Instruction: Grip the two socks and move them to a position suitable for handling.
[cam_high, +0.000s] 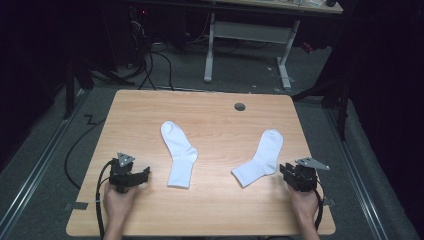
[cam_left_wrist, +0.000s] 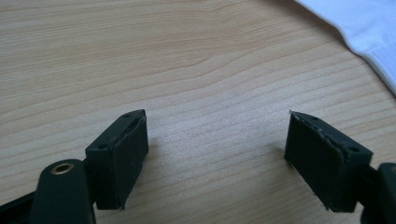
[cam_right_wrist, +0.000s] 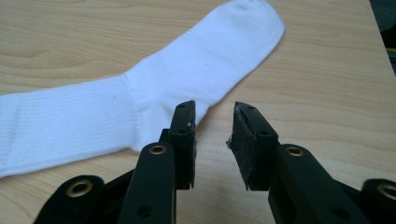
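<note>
Two white socks flat on table (cam_high: 150, 107). Right sock (cam_high: 260, 157) just beside right tool (cam_high: 286, 172), long axis slanting away up-table. Right tool jaws narrowed, nothing between, sock edge touching left jaw. Left tool (cam_high: 145, 173) spread wide, empty; left sock (cam_high: 180, 152) near, toward centre.

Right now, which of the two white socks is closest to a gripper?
The right-hand sock: its heel lies just beside the right gripper. The left-hand sock lies clearly apart from the left gripper, with bare table between.
</note>
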